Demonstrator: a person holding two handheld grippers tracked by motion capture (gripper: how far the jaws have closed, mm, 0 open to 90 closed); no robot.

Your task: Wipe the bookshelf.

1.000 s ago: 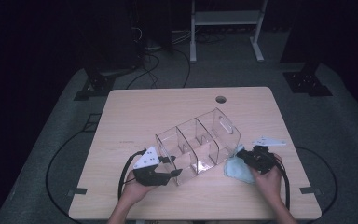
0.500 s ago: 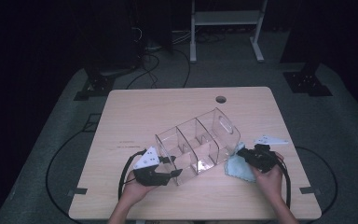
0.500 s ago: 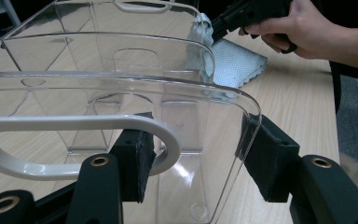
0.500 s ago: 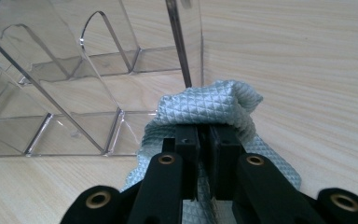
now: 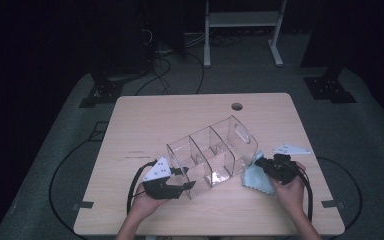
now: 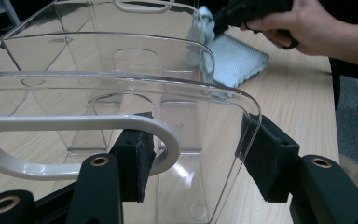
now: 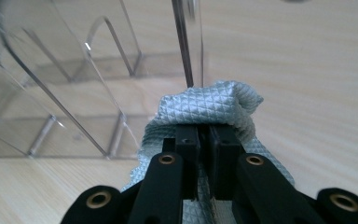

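Apparently mid-wipe, the left gripper clamps the near end wall of the clear organizer lying tilted on the tabletop, while the right gripper, fingers pinched on the blue cloth, presses it against the far wall; next, rub along that wall.

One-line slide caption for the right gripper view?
Right gripper pinches a blue cloth against the wall of a clear organizer.

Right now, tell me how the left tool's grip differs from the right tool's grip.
The left tool stands wide, its pads either side of the clear organizer end wall; the right tool is nearly closed, pinching the blue cloth. The left holds something rigid and transparent, the right something soft and bunched. Both sit on the wooden table.
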